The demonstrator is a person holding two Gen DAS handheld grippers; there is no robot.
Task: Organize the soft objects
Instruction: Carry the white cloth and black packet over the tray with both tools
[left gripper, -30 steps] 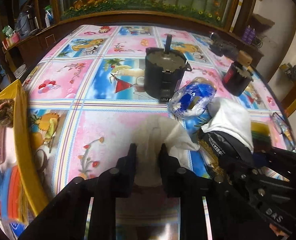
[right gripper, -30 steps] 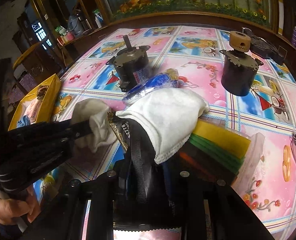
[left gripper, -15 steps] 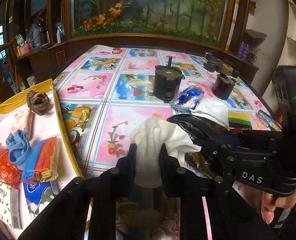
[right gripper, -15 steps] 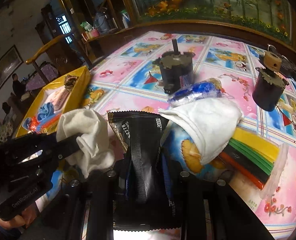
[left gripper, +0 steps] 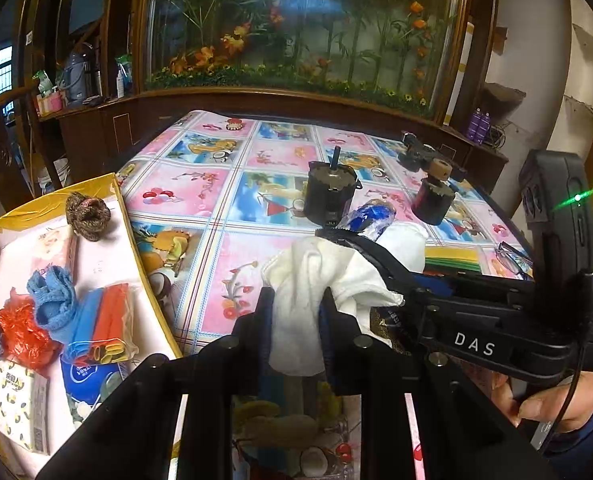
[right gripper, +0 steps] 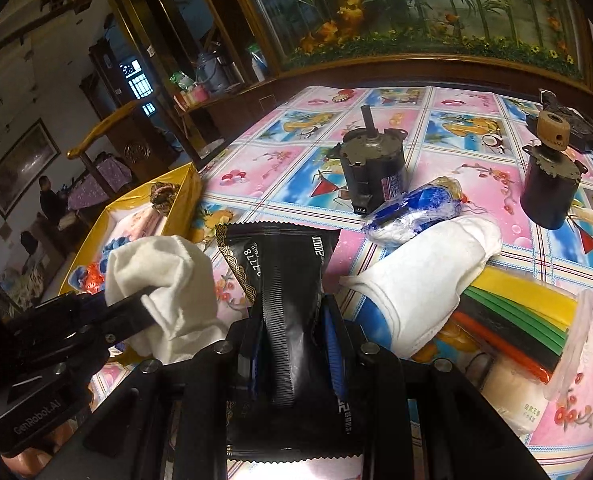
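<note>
My left gripper (left gripper: 296,308) is shut on a white cloth (left gripper: 316,284) and holds it above the table's near edge; the cloth also shows in the right wrist view (right gripper: 164,280). My right gripper (right gripper: 292,316) is shut on a black packet (right gripper: 288,300), lifted above the table just right of the left gripper. A yellow box (left gripper: 152,292) at the left holds several soft items: a blue knit piece (left gripper: 54,300), red mesh (left gripper: 20,336), a brown scrunchie (left gripper: 87,212), tissue packs. A second white cloth (right gripper: 428,272) lies on the table.
Two dark motors (right gripper: 372,176) (right gripper: 550,188) stand on the patterned tablecloth (left gripper: 188,184). A blue-white wrapped bundle (right gripper: 412,212), a pack of coloured strips (right gripper: 516,320) and glasses (left gripper: 512,256) lie at the right. A cabinet with a flower display rises behind.
Both grippers have risen and pulled back from the table, each carrying its item. The yellow box has come into fuller view at the left.
</note>
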